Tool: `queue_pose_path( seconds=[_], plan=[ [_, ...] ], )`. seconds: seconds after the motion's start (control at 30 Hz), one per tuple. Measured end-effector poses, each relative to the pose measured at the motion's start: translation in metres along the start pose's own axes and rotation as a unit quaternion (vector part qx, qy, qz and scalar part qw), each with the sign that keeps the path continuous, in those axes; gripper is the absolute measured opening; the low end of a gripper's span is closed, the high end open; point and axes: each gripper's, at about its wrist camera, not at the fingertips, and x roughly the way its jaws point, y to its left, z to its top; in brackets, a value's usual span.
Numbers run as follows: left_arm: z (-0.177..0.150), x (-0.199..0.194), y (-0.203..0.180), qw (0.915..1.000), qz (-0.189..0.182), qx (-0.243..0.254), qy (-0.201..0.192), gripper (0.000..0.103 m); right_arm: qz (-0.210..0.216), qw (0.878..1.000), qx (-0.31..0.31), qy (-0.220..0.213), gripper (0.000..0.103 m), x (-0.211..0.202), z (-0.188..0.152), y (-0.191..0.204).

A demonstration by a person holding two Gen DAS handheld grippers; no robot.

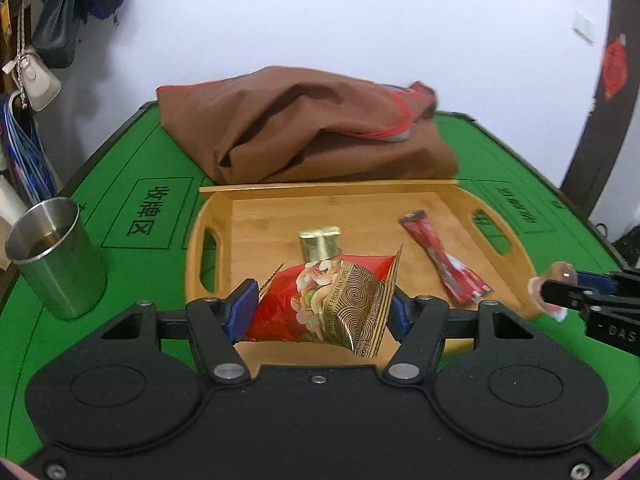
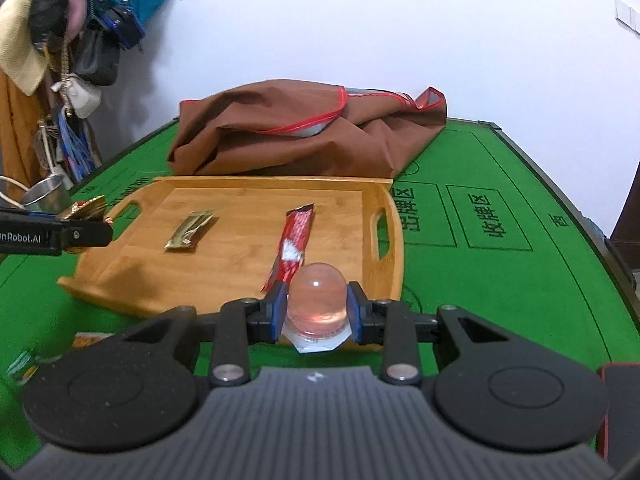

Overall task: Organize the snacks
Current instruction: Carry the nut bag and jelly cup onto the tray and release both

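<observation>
My left gripper [image 1: 320,312] is shut on a red and gold snack packet [image 1: 332,304], held above the near edge of the wooden tray [image 1: 500,272]. My right gripper [image 2: 318,310] is shut on a clear pink jelly cup [image 2: 317,300], just off the tray's [image 2: 224,304] near right corner. On the tray lie a small gold sachet [image 1: 320,246] [image 2: 190,229] and a long red stick packet [image 1: 444,258] [image 2: 294,246]. The right gripper [image 1: 548,290] with the jelly cup [image 1: 562,274] shows at the right of the left wrist view. The left gripper's fingers [image 2: 86,234] and packet [image 2: 86,208] show at the left of the right wrist view.
A crumpled brown cloth bag [image 1: 304,128] [image 2: 304,128] lies behind the tray on the green felt table [image 1: 132,264]. A steel cup [image 1: 56,256] [image 2: 44,194] stands left of the tray. Bags hang on the wall at left. Two more packets [image 2: 24,364] lie at the near left.
</observation>
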Motion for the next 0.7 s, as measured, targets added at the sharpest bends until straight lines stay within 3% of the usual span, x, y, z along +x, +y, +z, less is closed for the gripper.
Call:
queue_pose_path(
  seconds=[0.4, 0.53, 0.7],
  plan=[
    [0.033, 0.092, 0.016, 0.9942, 0.056, -0.044, 0.081, 0.063, -0.029, 0.998, -0.015, 0.044, 0.036, 0.070, 0.041, -0.001],
    [0.034, 0.113, 0.016, 0.9921, 0.064, -0.053, 0.094, 0.063, -0.026, 0.999, -0.041, 0.003, 0.036, 0.083, 0.044, 0.001],
    [0.038, 0.125, 0.011, 0.9918, 0.072, -0.050, 0.093, 0.062, -0.025, 0.999, -0.029, 0.016, 0.036, 0.106, 0.047, -0.005]
  ],
)
